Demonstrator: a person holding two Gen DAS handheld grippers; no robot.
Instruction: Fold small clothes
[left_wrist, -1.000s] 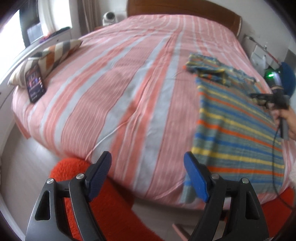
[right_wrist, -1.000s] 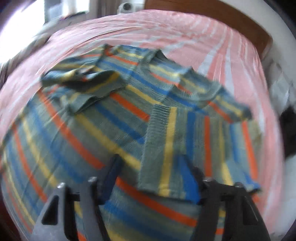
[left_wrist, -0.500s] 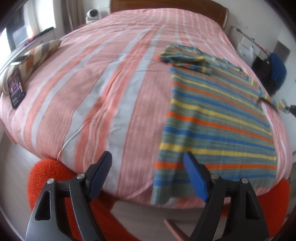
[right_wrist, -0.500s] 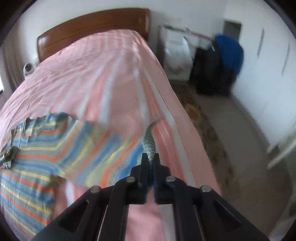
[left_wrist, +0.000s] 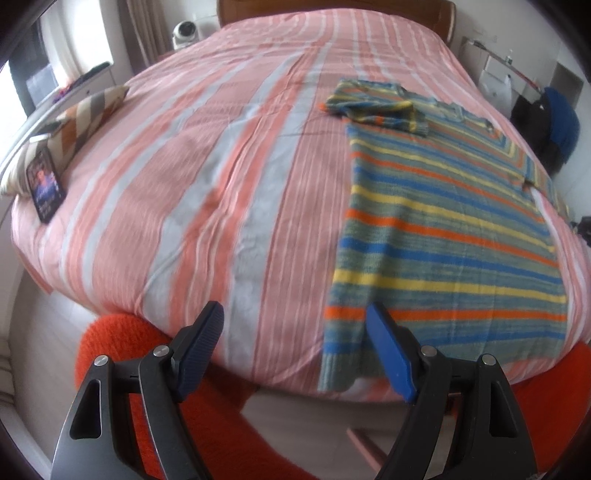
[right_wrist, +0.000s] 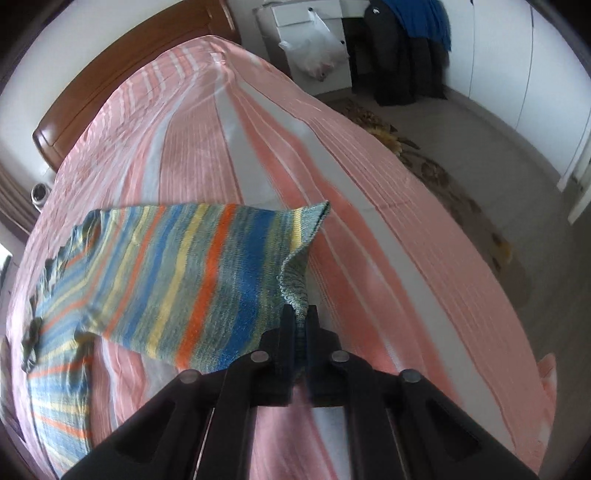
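Note:
A striped knit sweater (left_wrist: 443, 229) in blue, yellow, orange and grey-green lies flat on the right side of the bed, its left sleeve (left_wrist: 376, 107) folded across the top. My left gripper (left_wrist: 295, 332) hangs open over the bed's near edge, beside the sweater's lower left corner, holding nothing. In the right wrist view my right gripper (right_wrist: 300, 317) is shut on the cuff of the right sleeve (right_wrist: 207, 280), which stretches out sideways above the bedspread. The right gripper does not show in the left wrist view.
The bed (left_wrist: 207, 177) has a pink, orange and grey striped cover. A zigzag pillow (left_wrist: 74, 129) and a phone (left_wrist: 44, 188) lie at its left edge. An orange rug (left_wrist: 122, 350) is below. Nightstand with bag (right_wrist: 314, 48), dark and blue clothes (right_wrist: 410, 44) stand right of the bed.
My right gripper closed on the sleeve cuff and pulled the folded sleeve out to the right, off the sweater's body. The left gripper drifted toward the sweater's lower left corner, still open.

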